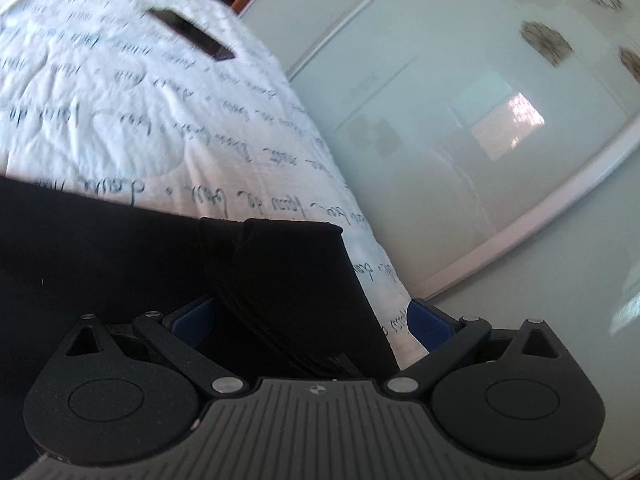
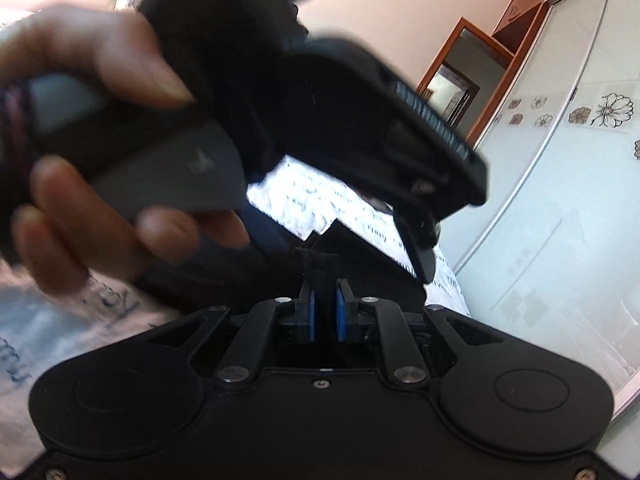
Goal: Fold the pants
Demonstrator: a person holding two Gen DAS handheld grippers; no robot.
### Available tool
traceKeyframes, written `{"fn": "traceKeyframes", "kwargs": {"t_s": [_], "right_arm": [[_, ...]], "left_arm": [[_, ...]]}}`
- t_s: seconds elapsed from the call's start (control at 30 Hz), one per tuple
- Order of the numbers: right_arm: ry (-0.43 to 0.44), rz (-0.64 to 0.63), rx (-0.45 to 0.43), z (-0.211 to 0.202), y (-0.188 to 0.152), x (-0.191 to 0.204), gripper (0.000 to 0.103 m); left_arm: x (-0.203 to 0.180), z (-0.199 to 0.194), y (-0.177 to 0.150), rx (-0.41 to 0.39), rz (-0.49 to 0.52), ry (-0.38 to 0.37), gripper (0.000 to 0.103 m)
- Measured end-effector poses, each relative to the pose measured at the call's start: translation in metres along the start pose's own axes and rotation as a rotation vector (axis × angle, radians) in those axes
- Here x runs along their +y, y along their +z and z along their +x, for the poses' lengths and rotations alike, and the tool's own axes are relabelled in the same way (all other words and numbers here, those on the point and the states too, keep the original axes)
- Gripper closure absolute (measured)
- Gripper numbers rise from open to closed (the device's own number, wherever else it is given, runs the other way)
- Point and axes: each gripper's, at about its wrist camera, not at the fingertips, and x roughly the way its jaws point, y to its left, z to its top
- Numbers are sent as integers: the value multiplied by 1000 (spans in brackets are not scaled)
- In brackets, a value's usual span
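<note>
Black pants lie on a white bedspread printed with script. A folded hem of them rises between the blue pads of my left gripper, which stands open and wide. In the right wrist view my right gripper is shut on a small tab of the black pants, pads nearly together. Just above it a person's hand holds the left gripper, blurred, its fingers spread over the cloth.
A dark flat rectangular object lies farther up the bedspread. Pale sliding wardrobe doors with flower prints run along the bed's right side. A wooden door frame stands beyond.
</note>
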Motion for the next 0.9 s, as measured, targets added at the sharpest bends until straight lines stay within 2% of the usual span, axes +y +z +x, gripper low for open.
{"fn": "traceKeyframes", "kwargs": {"t_s": [0.13, 0.17, 0.23, 0.27, 0.3, 0.4, 0.53, 0.6, 0.77, 0.9], "right_arm": [[-7, 87, -27, -6, 4, -12, 92], [0, 112, -32, -8, 5, -15, 92], [9, 144, -41, -9, 6, -17, 92], [13, 147, -42, -10, 8, -17, 92], [16, 148, -43, -11, 10, -17, 92], [60, 162, -49, -12, 10, -18, 92], [166, 190, -68, -8, 23, -6, 92], [211, 182, -84, -2, 28, 4, 92], [357, 179, -120, 12, 44, 31, 91], [429, 162, -129, 24, 53, 52, 91]], "left_arm": [[15, 2, 8, -1, -132, -32, 2], [17, 1, 11, -9, -149, -45, 7], [21, -3, 13, -33, -157, -75, 30], [22, -6, 14, -42, -157, -78, 54], [22, -10, 14, -54, -149, -64, 68], [16, -30, 15, -119, -55, 47, 84], [7, -68, 14, -186, 101, 211, 94], [9, -88, 15, -216, 144, 278, 94], [31, -128, 17, -269, 141, 435, 94], [63, -147, 22, -266, 92, 541, 93]]}}
